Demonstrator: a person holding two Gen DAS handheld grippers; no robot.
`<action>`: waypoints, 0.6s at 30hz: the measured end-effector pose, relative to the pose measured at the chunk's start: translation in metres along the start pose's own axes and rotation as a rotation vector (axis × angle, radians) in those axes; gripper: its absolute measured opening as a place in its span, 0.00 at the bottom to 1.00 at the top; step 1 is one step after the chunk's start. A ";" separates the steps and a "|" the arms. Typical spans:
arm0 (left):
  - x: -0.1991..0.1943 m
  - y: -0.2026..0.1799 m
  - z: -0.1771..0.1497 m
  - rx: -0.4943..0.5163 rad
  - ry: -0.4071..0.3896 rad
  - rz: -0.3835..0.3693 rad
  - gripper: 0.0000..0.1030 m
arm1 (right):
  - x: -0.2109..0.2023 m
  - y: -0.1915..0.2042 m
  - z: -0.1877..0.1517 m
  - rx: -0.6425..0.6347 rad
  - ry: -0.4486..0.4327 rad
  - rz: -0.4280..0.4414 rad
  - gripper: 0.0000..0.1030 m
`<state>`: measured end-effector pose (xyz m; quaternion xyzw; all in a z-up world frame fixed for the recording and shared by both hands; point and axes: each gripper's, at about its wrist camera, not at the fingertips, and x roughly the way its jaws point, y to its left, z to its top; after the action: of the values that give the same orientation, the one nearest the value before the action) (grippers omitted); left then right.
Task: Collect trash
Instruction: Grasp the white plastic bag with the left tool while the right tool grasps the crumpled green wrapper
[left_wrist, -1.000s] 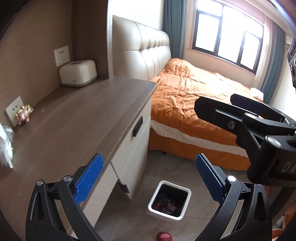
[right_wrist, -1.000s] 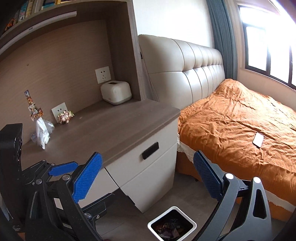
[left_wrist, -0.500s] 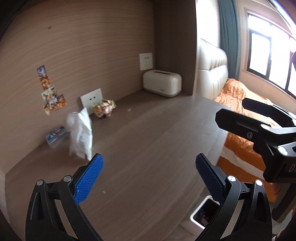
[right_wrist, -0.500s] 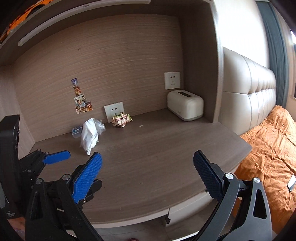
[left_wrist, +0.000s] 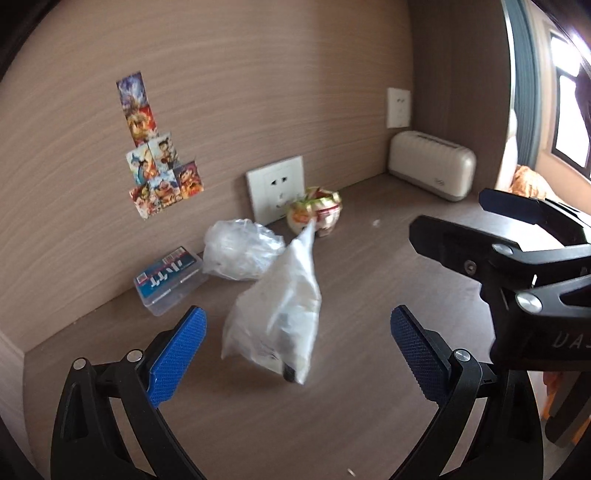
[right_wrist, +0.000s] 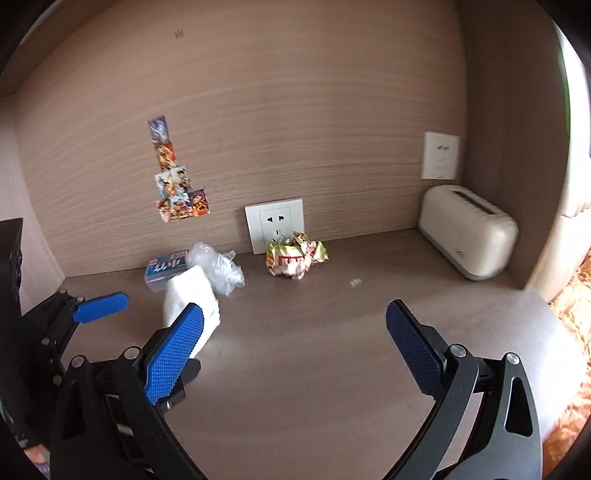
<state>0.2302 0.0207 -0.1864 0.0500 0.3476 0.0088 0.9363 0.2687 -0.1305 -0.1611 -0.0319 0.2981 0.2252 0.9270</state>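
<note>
The right claw's finger (right_wrist: 173, 354) hides the lower part of the white bag (right_wrist: 192, 295).

Little can be read here. On the black body of the right gripper (left_wrist: 546, 317), seen at the right edge of the left wrist view, pale raised letters show "UA" followed by a cut-off stroke — the rest runs out of frame. The clear plastic box (left_wrist: 168, 281) by the back wall carries a blue label with white characters and a small barcode-like patch at one end — too blurred to make out in either view. The crumpled wrapper (right_wrist: 295, 258) bears red and white print that cannot be read, and the stickers (left_wrist: 157, 166) on the wooden panel show only pictures.
</note>
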 end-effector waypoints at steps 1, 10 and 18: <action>0.010 0.006 0.003 -0.007 0.011 0.001 0.95 | 0.010 0.000 0.003 0.001 0.004 -0.002 0.95; 0.056 0.035 0.006 -0.085 0.092 -0.009 0.95 | 0.089 -0.010 0.022 0.038 0.060 -0.009 0.95; 0.077 0.039 0.000 -0.056 0.161 -0.005 0.66 | 0.146 -0.015 0.035 0.071 0.144 -0.034 0.95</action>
<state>0.2886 0.0634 -0.2326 0.0220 0.4217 0.0204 0.9062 0.3992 -0.0791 -0.2159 -0.0201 0.3713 0.1956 0.9075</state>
